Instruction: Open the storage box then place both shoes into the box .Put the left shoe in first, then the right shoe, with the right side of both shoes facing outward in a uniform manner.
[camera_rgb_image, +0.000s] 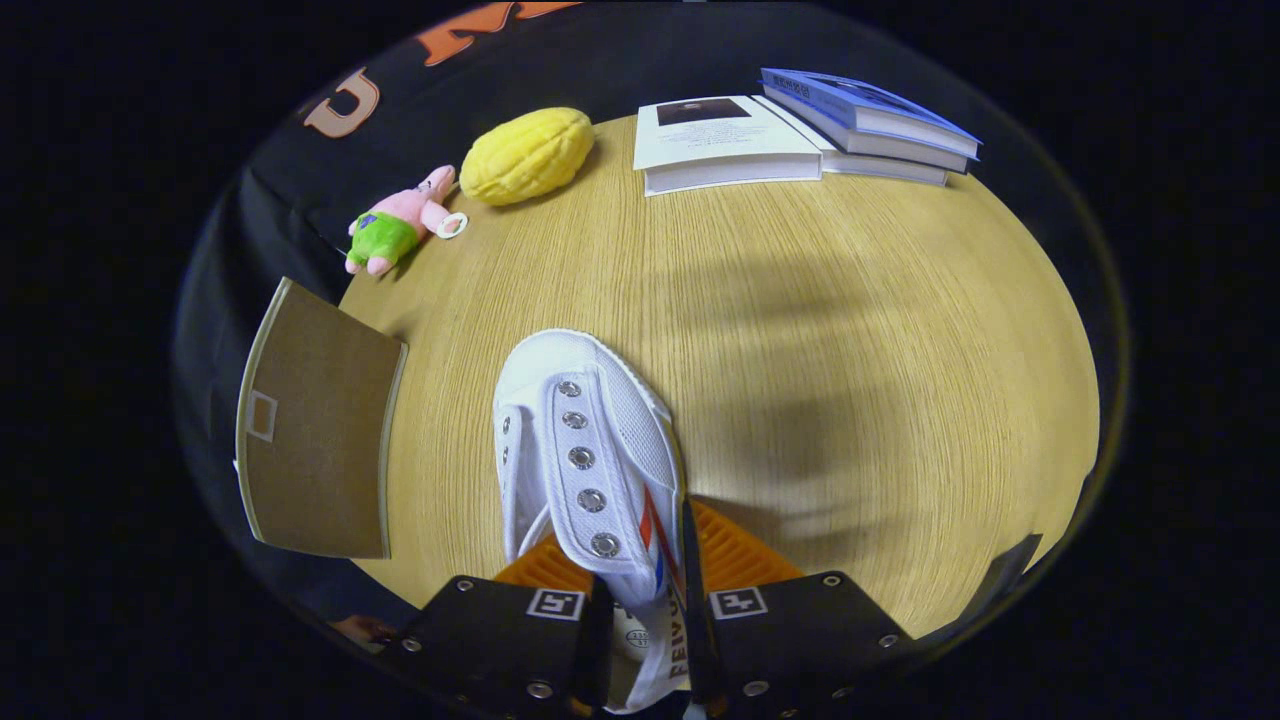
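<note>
And the gripper (645, 610) has the white canvas slip-on shoe with metal eyelets and a red-and-blue side stripe (590, 460) pinched between its two fingers, jaws drawn in narrow and pressing on the upper near the collar from both sides. That is a firm clamp, with the toe pointing straight ahead of the fingers. The hold makes sense: grip at the ankle end and the long toe leads the way, so the stripe side can be turned whichever way the box wants it.

The shoe looks lifted over the pale wood-grain round table (850, 330), though from this angle I can't say whether the sole is clear of the top. Off to the gripper's left, close by, is a brown cardboard flap with a pale border (315, 430), likely the opened lid of the storage box; the box body itself I can't make out.

Well beyond the toe sit a pink-and-green plush toy (400, 222), a bumpy yellow foam fruit (527, 155) and three stacked paperback books (790, 130), all clear of the carry.
</note>
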